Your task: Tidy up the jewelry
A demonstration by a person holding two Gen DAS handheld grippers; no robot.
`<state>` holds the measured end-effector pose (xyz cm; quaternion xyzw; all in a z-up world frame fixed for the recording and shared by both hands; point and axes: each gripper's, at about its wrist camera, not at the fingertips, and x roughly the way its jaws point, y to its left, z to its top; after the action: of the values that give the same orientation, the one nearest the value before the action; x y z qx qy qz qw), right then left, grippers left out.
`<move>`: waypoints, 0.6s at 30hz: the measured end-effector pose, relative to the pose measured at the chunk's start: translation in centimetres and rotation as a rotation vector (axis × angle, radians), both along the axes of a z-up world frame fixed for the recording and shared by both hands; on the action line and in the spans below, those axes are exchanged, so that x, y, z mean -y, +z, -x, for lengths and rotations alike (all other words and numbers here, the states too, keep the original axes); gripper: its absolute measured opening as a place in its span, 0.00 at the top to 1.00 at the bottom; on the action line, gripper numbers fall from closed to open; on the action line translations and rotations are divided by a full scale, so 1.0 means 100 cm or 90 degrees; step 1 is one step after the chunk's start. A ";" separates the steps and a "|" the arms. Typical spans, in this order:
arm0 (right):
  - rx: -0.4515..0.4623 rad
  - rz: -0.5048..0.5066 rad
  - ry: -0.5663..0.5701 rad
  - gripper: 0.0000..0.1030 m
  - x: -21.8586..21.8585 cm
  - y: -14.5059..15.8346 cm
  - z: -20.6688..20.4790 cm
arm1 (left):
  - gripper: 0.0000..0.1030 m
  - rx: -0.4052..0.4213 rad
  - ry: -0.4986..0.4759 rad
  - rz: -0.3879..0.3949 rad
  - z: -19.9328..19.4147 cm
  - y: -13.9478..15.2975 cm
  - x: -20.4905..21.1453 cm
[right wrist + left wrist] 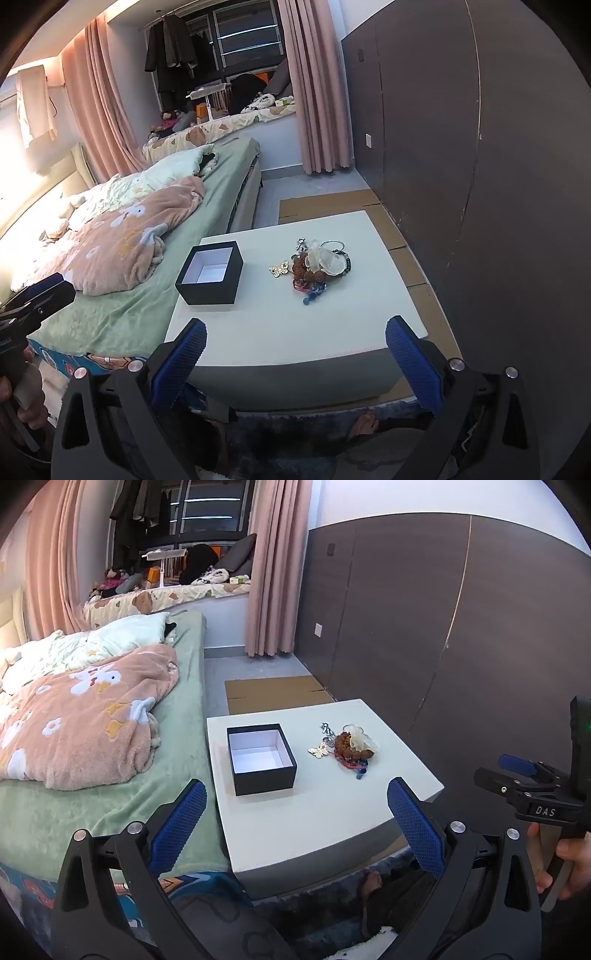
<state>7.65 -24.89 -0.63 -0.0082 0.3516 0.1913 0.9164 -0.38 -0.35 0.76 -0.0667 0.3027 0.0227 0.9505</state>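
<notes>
jewelry pile [317, 267] | on table [332, 332] | well beyond fingers [410, 354] | untouched

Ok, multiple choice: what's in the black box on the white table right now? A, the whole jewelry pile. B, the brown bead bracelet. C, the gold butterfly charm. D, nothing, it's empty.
D: the black box shows only its bare white lining, while the butterfly charm and brown bead bracelet lie in the jewelry pile beside it on the white table.
</notes>
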 end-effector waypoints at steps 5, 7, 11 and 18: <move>0.005 0.003 -0.007 0.07 0.004 0.003 -0.002 | 0.05 -0.002 0.002 -0.001 -0.001 0.004 0.001; 0.006 0.002 -0.007 0.07 0.007 0.006 -0.004 | 0.05 -0.002 0.002 -0.002 -0.002 0.006 0.002; 0.012 0.002 -0.008 0.07 0.009 0.008 0.000 | 0.05 -0.005 0.003 -0.001 -0.007 0.008 0.003; 0.021 0.008 0.002 0.07 0.006 0.008 0.004 | 0.05 0.005 -0.001 0.000 0.005 0.002 0.004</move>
<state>7.21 -25.49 0.15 -0.0179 0.3375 0.1905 0.9217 -0.87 -0.71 0.93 -0.0665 0.2991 0.0220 0.9516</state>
